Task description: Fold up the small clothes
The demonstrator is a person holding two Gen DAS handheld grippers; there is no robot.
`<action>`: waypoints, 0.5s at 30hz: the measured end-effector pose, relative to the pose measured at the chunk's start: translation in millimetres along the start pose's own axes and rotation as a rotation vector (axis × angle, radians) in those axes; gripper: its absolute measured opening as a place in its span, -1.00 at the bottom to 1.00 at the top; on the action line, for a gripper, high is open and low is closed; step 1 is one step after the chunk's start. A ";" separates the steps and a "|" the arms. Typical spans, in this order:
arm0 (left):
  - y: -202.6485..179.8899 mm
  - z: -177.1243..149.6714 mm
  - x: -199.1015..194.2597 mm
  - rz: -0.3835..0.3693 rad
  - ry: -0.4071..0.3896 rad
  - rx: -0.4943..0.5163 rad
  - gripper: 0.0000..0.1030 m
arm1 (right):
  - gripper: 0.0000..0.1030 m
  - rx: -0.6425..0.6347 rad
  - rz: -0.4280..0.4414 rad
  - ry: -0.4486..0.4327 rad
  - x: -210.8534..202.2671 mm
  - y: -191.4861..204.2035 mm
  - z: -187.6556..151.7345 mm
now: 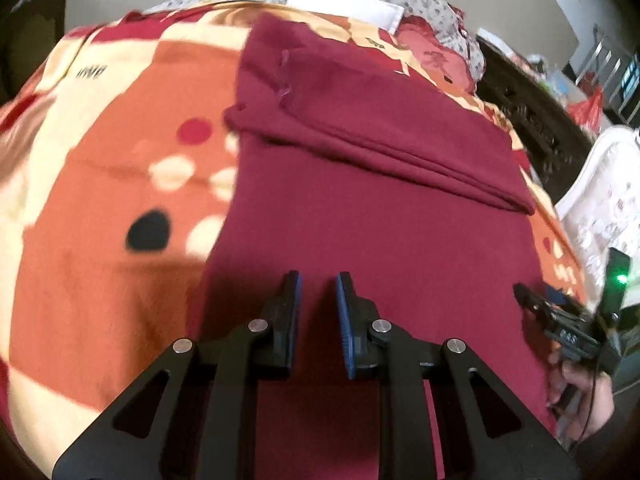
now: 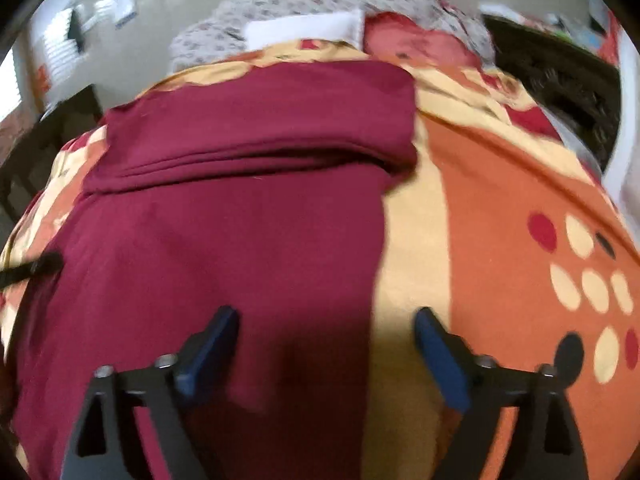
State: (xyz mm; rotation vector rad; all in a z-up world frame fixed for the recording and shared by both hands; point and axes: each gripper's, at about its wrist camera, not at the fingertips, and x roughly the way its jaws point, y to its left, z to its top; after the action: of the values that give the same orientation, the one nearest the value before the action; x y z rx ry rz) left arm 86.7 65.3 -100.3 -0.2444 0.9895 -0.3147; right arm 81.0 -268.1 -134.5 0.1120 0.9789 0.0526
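Only in the left wrist view is the right tool (image 1: 520, 292) being shown, at the garment's right edge, gripped by a hand (image 1: 580, 396); its state cannot be told there. In the right wrist view, the right tool (image 2: 326, 320) is being held wide apart over that edge. The left tool (image 1: 318, 280) is being held slightly apart, gripping nothing. The maroon garment (image 1: 360, 200), soft knit, is lying on the patterned orange bedspread (image 1: 100, 200), its far part folded into a thick band.
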 end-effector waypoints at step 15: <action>10.3 -7.1 0.1 -0.074 -0.014 -0.031 -0.67 | 0.85 -0.009 0.008 -0.019 -0.4 -5.3 -2.8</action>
State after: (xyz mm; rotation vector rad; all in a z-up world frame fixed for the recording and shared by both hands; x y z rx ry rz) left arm 82.3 74.4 -107.7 -0.3114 0.9736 -0.3655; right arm 78.4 -273.3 -136.4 0.1078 0.9587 0.0634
